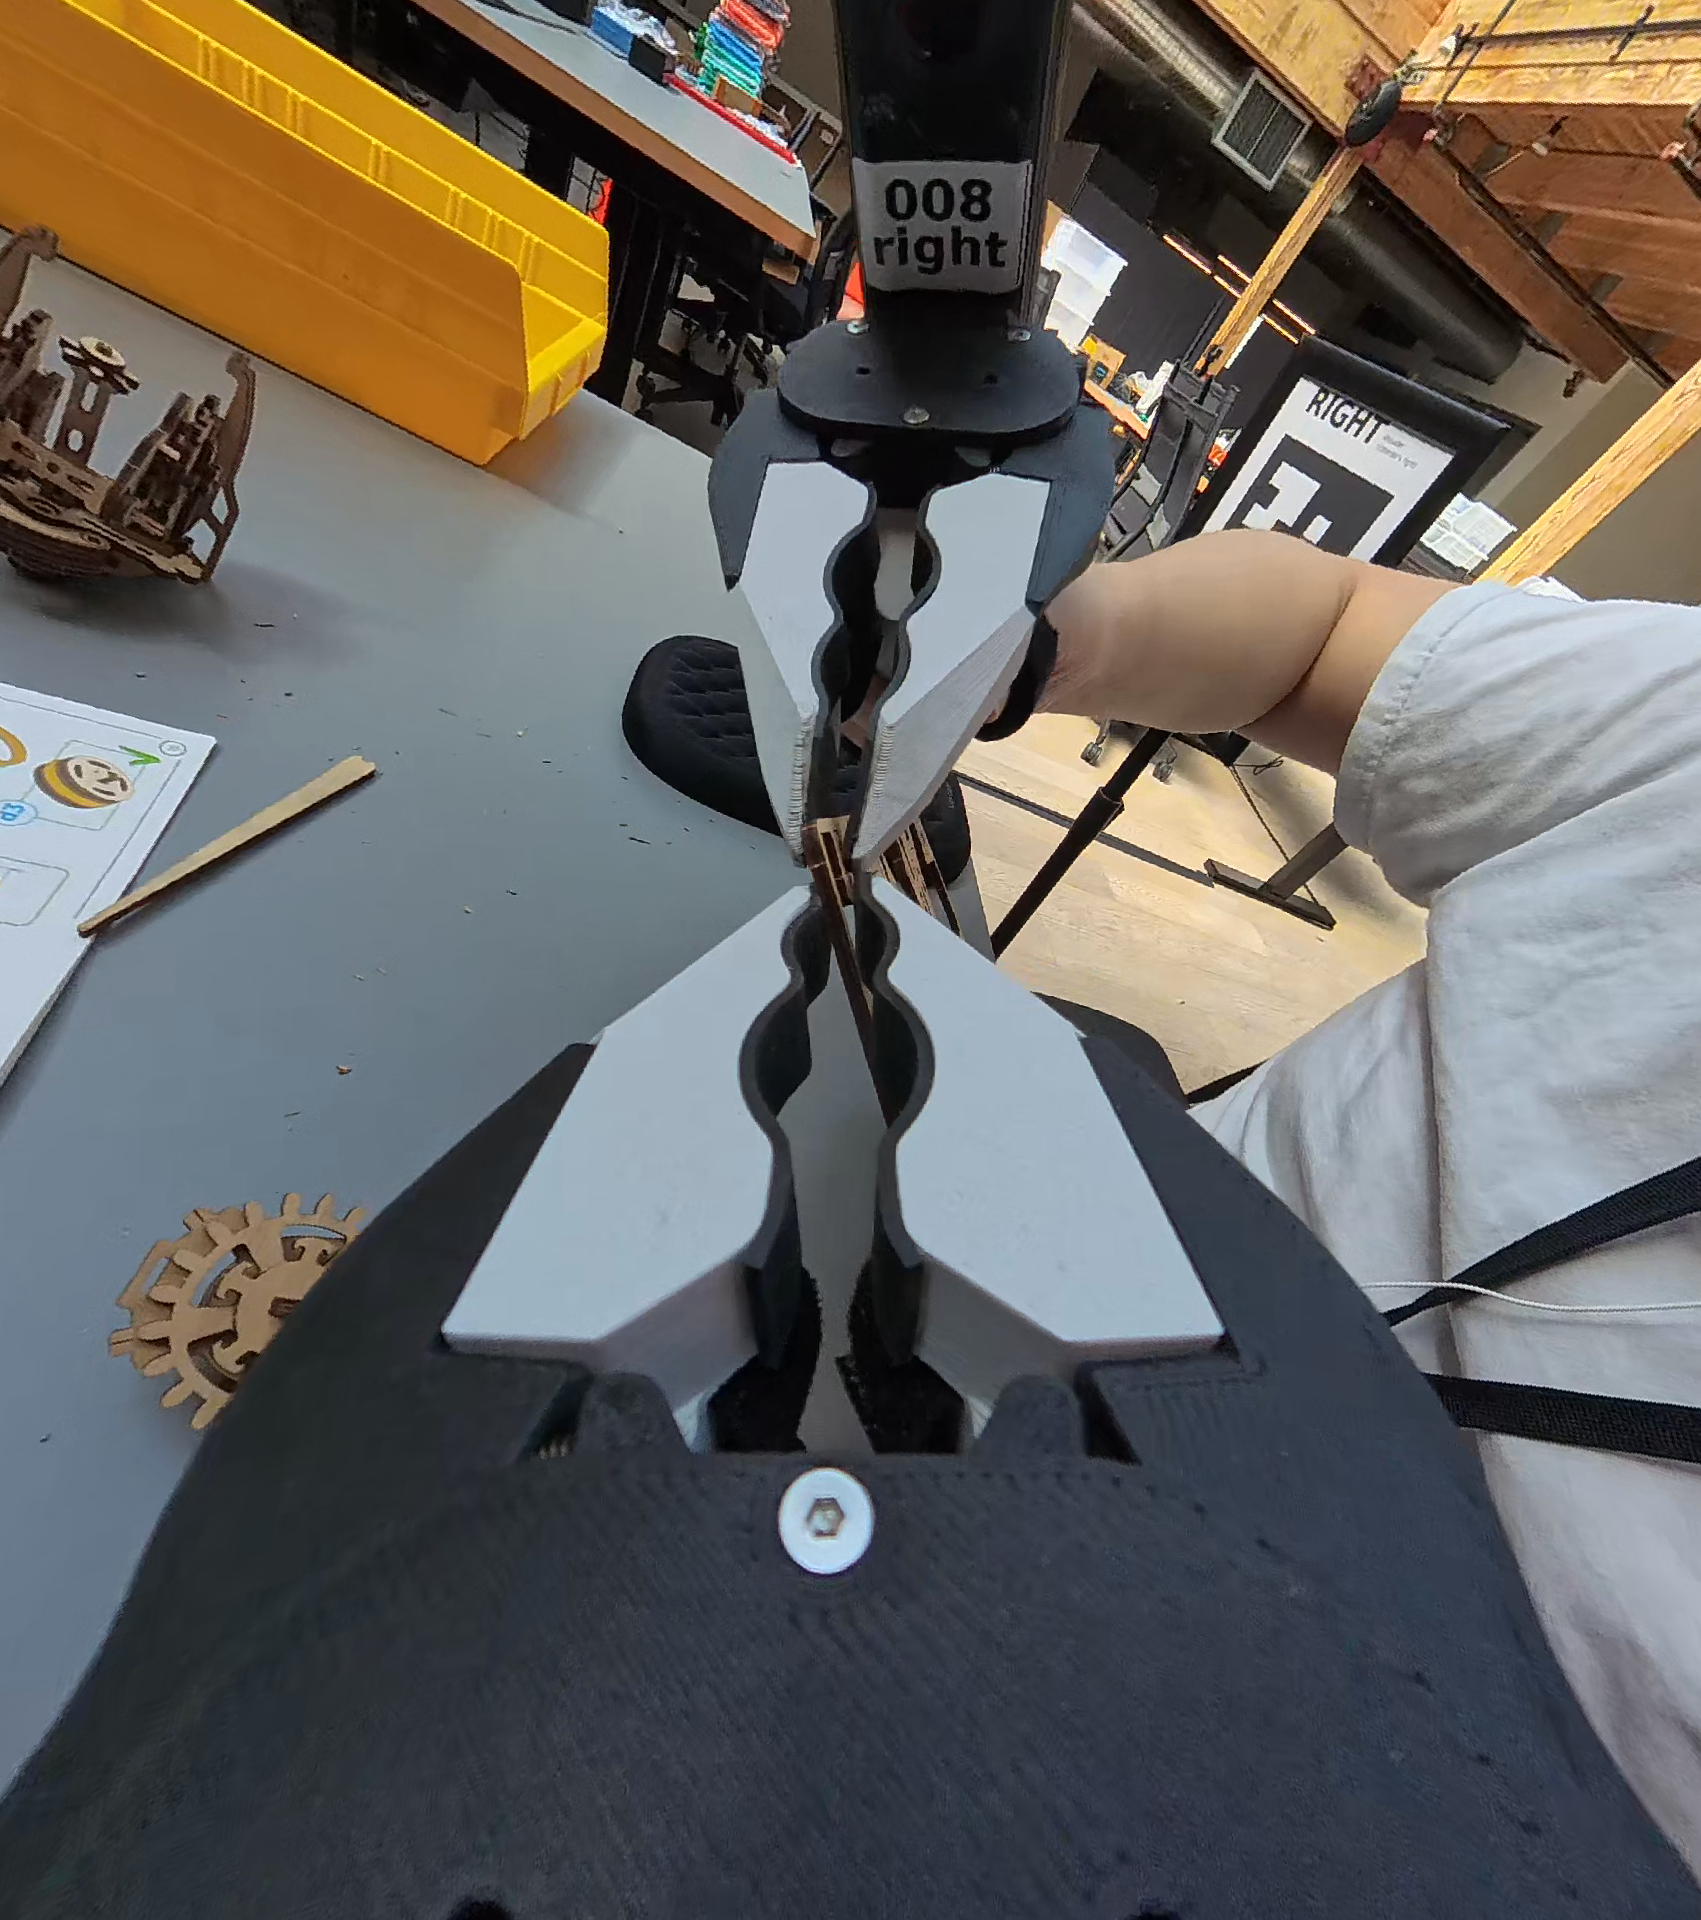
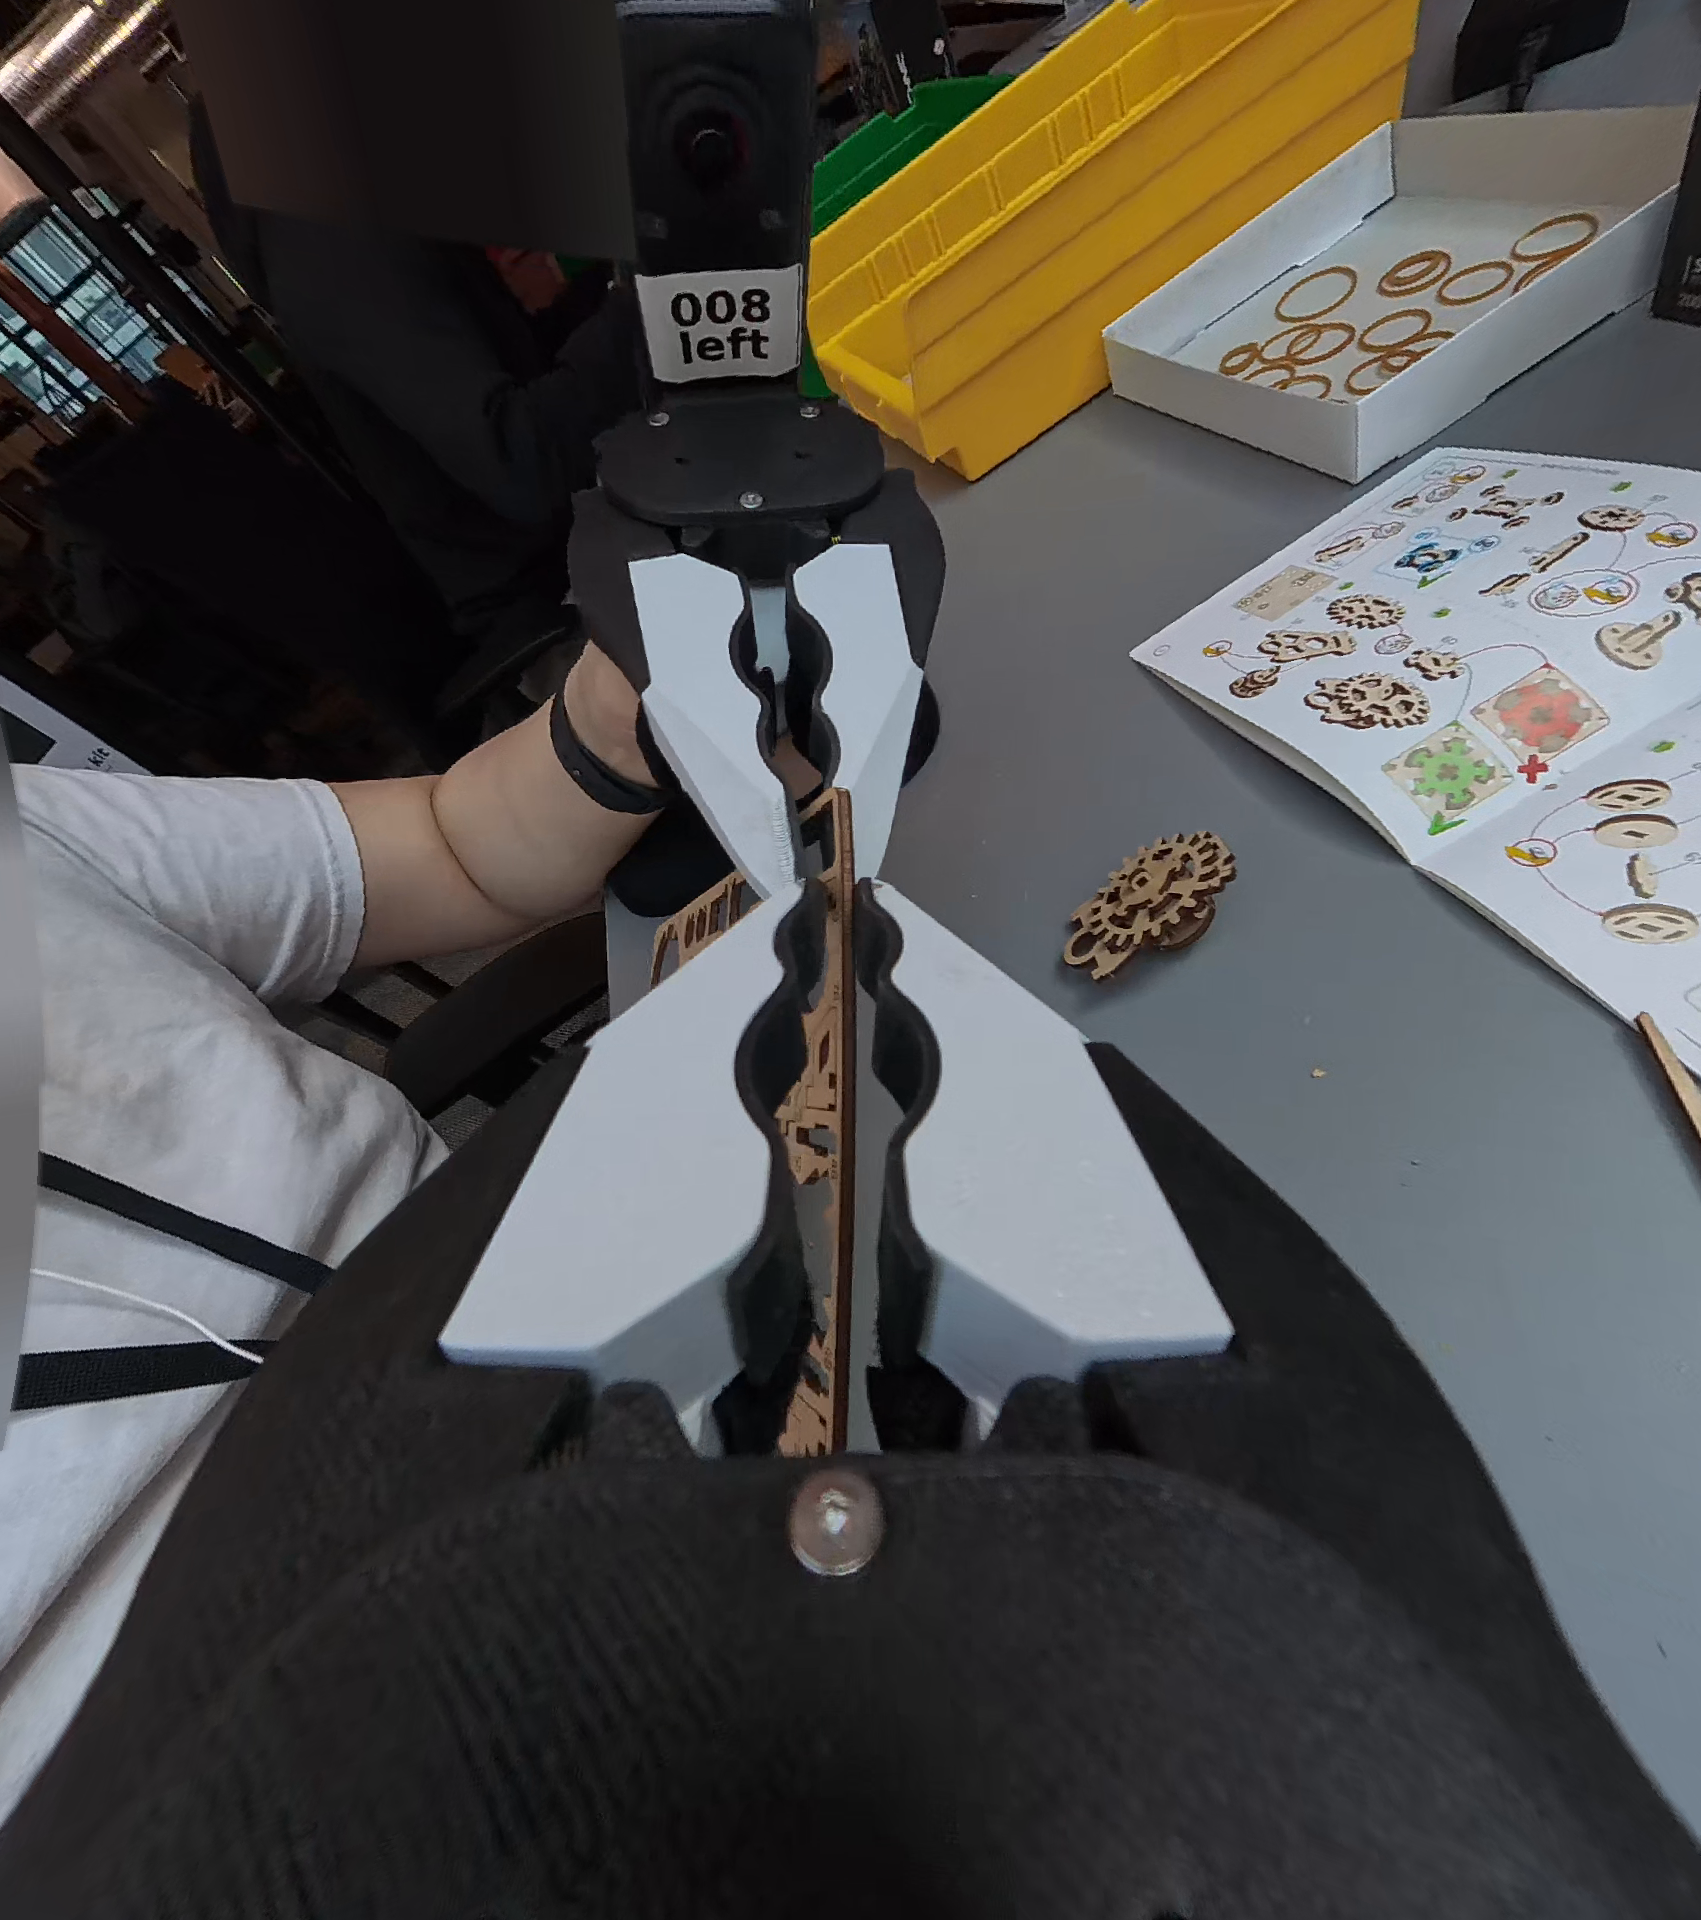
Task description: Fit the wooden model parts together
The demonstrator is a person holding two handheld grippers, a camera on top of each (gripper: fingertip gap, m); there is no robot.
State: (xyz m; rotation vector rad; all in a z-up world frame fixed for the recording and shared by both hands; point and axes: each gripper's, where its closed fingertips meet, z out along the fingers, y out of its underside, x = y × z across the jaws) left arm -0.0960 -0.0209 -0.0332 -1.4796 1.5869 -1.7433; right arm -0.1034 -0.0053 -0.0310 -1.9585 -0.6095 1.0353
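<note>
Black printed gripper bodies (image 1: 830, 904) (image 2: 830, 894), white angular fingers (image 1: 638, 1174) with wavy black pads, silver screw (image 1: 823, 1519); white sleeves (image 1: 1552, 748), black wristband (image 2: 597, 774).

Both wrist cameras face each other closely, sharing the grey table (image 1: 430, 644).

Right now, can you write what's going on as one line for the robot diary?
step: fitting parts | left gripper: shut on wooden sheet | right gripper: shut on wooden sheet | both meet tip to tip over table edge | gear piece: on table, untouched

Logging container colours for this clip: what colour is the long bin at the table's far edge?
Yellow. The bin shows best in the left wrist view.
</note>
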